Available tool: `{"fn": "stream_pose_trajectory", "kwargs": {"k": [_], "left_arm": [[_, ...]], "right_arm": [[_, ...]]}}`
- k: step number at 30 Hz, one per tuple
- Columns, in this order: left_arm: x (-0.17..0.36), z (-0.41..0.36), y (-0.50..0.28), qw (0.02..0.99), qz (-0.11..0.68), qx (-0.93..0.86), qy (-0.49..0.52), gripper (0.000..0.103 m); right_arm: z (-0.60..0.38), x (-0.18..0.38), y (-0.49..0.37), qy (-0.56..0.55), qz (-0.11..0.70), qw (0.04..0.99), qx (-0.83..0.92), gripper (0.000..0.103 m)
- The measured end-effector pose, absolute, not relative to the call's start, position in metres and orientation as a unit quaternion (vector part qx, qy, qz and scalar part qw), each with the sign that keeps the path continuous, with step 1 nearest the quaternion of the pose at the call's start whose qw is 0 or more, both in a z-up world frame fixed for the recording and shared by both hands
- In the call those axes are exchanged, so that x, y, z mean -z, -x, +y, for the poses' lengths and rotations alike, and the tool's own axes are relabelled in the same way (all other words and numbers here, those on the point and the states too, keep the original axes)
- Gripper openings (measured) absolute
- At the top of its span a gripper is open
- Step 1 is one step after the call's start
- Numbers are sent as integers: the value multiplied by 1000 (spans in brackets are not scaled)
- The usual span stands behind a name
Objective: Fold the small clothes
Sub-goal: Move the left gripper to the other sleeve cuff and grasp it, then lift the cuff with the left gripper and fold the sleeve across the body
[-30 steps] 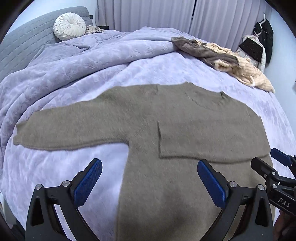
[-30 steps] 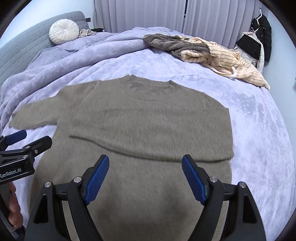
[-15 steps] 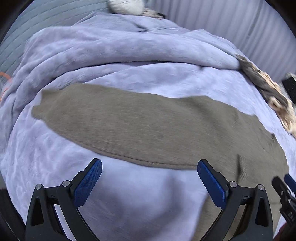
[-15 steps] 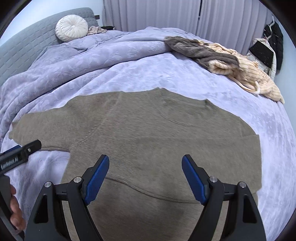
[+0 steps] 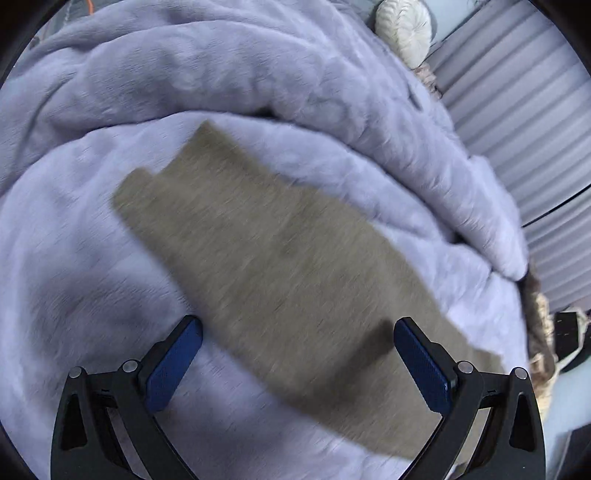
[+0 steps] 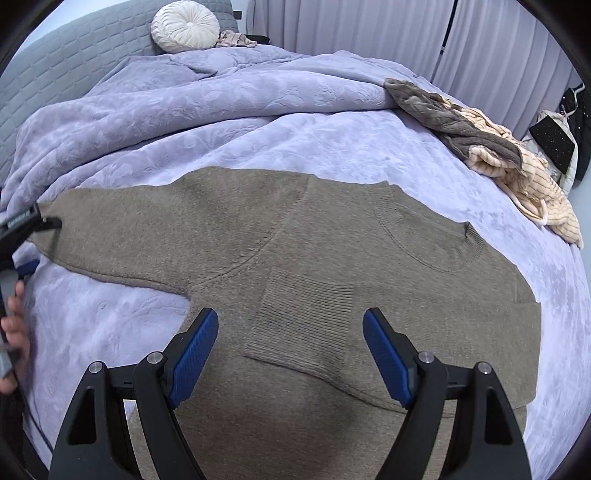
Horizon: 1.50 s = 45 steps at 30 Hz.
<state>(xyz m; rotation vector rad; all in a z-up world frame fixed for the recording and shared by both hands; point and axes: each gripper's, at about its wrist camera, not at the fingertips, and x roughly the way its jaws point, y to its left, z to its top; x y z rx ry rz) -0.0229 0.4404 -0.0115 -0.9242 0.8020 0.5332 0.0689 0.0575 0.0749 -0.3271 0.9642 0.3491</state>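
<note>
An olive-brown knit sweater [image 6: 332, 236] lies flat on the lilac blanket [image 6: 332, 147]. One sleeve is folded across the body, and its ribbed cuff [image 6: 303, 317] rests just beyond my right gripper [image 6: 291, 343], which hovers open above it. The other sleeve [image 5: 280, 258] stretches out to the left, blurred in the left wrist view. My left gripper [image 5: 295, 354] stands open over that sleeve, which runs diagonally between its fingers without touching the pads. In the right wrist view one of the left gripper's fingers [image 6: 48, 223] shows at the sleeve's end, with a hand [image 6: 14, 325] below it.
A heap of grey and cream striped clothes [image 6: 487, 147] lies at the bed's back right. A thick roll of bunched blanket [image 5: 258, 74] rises just past the sleeve's end. A round white cushion [image 6: 184, 26] sits by the grey headboard [image 6: 74, 55]. Dark bags [image 6: 554, 147] hang at the far right.
My left gripper swung left along the outstretched sleeve, rolled and sank closer to it. My right gripper slid left over the sweater's body to the folded cuff. Both stayed open.
</note>
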Motion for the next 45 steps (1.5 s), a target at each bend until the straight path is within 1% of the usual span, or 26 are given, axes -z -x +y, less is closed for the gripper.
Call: {"fn": "stream_pose_trajectory", "kwargs": {"k": [2, 3, 4, 5, 6, 7, 8, 13, 16, 17, 18, 19, 20, 22, 23, 25, 26, 27, 28, 29, 30, 31, 33, 38, 43, 45], "left_arm": [[9, 442, 9, 797, 359, -219, 433, 102], [8, 444, 5, 801, 351, -215, 435, 83], [9, 447, 4, 802, 344, -214, 440, 68], [11, 452, 5, 798, 339, -211, 451, 43], [13, 458, 9, 796, 331, -203, 465, 30], [16, 463, 15, 793, 317, -195, 482, 25], [18, 467, 20, 792, 307, -191, 491, 23], [14, 478, 34, 805, 256, -177, 505, 23], [18, 483, 35, 788, 265, -175, 528, 24], [22, 485, 40, 780, 269, -174, 538, 36], [28, 486, 42, 773, 267, -157, 554, 70], [30, 484, 44, 775, 248, -129, 567, 79], [28, 481, 49, 780, 236, -123, 566, 84], [22, 475, 48, 792, 236, -135, 547, 92], [23, 475, 44, 794, 241, -128, 543, 98], [30, 478, 36, 791, 250, -128, 543, 99], [33, 479, 33, 792, 241, -134, 544, 99], [32, 480, 29, 796, 237, -139, 540, 97], [29, 483, 24, 802, 232, -143, 532, 90], [25, 485, 22, 806, 226, -149, 527, 56], [24, 489, 22, 805, 222, -138, 532, 17], [24, 495, 31, 804, 215, -126, 540, 12], [20, 494, 38, 811, 206, -136, 531, 12], [4, 487, 33, 828, 221, -154, 492, 11], [-42, 464, 35, 862, 237, -196, 402, 12], [-55, 462, 39, 868, 233, -204, 388, 11]], "right_arm": [[63, -73, -67, 163, 461, 856, -168, 83], [66, -72, -67, 166, 461, 855, -168, 83], [69, -72, -67, 171, 461, 854, -169, 83], [72, -73, -67, 174, 460, 854, -169, 83], [74, -73, -67, 178, 458, 854, -170, 83], [76, -74, -68, 180, 455, 855, -170, 83], [77, -74, -69, 180, 454, 856, -169, 83], [87, -69, -85, 176, 464, 853, -164, 83], [96, -69, -90, 174, 465, 852, -166, 83], [99, -71, -89, 172, 462, 853, -171, 83], [101, -72, -87, 173, 459, 854, -176, 83], [105, -72, -84, 175, 456, 854, -180, 83], [108, -72, -81, 180, 454, 853, -184, 83], [115, -69, -76, 189, 452, 851, -189, 83], [118, -67, -74, 191, 454, 849, -191, 83], [120, -65, -73, 189, 458, 847, -194, 83], [120, -64, -72, 184, 460, 847, -196, 83], [119, -64, -71, 181, 461, 847, -196, 83], [119, -64, -70, 180, 462, 846, -196, 83], [119, -63, -70, 180, 462, 846, -195, 83], [118, -64, -69, 182, 461, 846, -195, 83], [117, -64, -69, 183, 459, 847, -195, 83], [114, -65, -72, 182, 457, 850, -191, 83], [111, -60, -97, 175, 462, 852, -171, 83], [112, -44, -139, 166, 481, 852, -123, 83], [116, -32, -155, 157, 496, 848, -102, 83]]}}
